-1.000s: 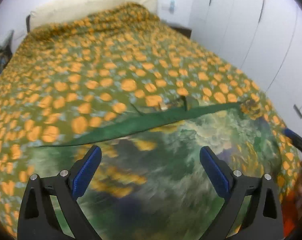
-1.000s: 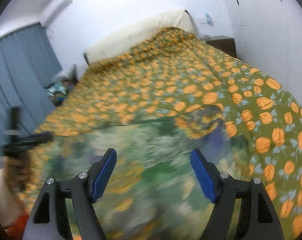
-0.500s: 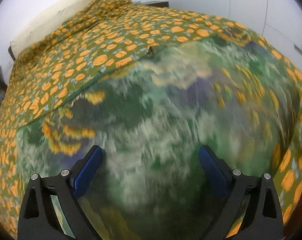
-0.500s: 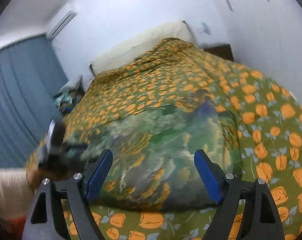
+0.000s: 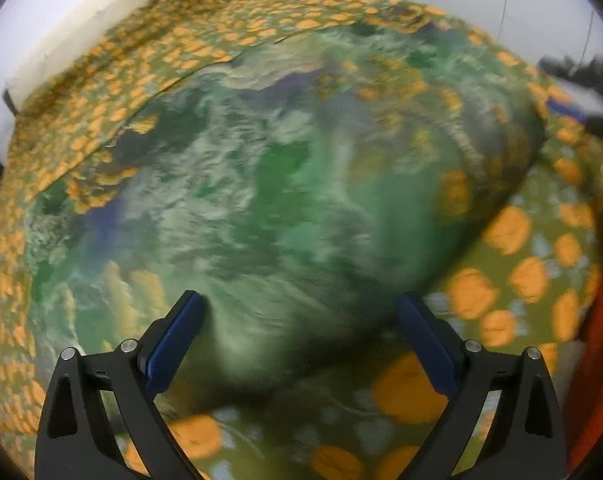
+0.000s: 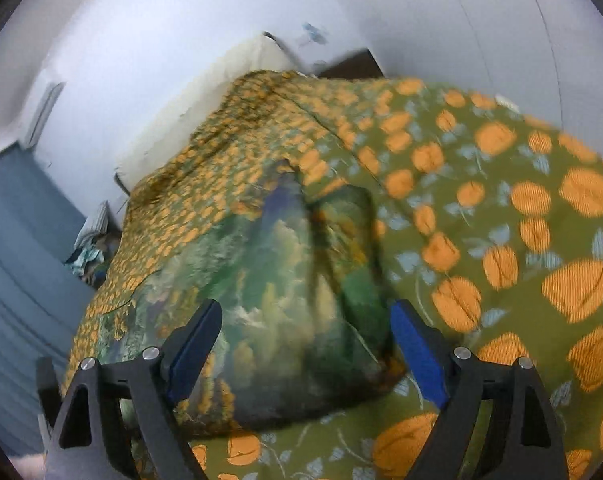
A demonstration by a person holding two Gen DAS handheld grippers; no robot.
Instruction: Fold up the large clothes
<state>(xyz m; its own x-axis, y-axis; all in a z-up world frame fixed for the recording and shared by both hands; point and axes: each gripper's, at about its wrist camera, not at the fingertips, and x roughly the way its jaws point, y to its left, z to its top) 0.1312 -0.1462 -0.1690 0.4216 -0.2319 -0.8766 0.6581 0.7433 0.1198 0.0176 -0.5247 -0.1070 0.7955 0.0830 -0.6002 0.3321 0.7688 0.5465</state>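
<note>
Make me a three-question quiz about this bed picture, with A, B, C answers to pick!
1. Where does the green patterned cloth lie?
A. on the bedspread
B. on the floor
C. over a chair

2. What colour are the round fruits on the bedspread?
A. pink
B. orange
C. white

3. How are the right tongs and left tongs?
A. both open, holding nothing
B. both shut on the cloth
C. one open, one shut

Answers:
1 A, the bedspread shows all around the cloth.
2 B, orange fruits cover the olive fabric.
3 A, each pair's blue pads stand wide apart with nothing pinched between them.
</note>
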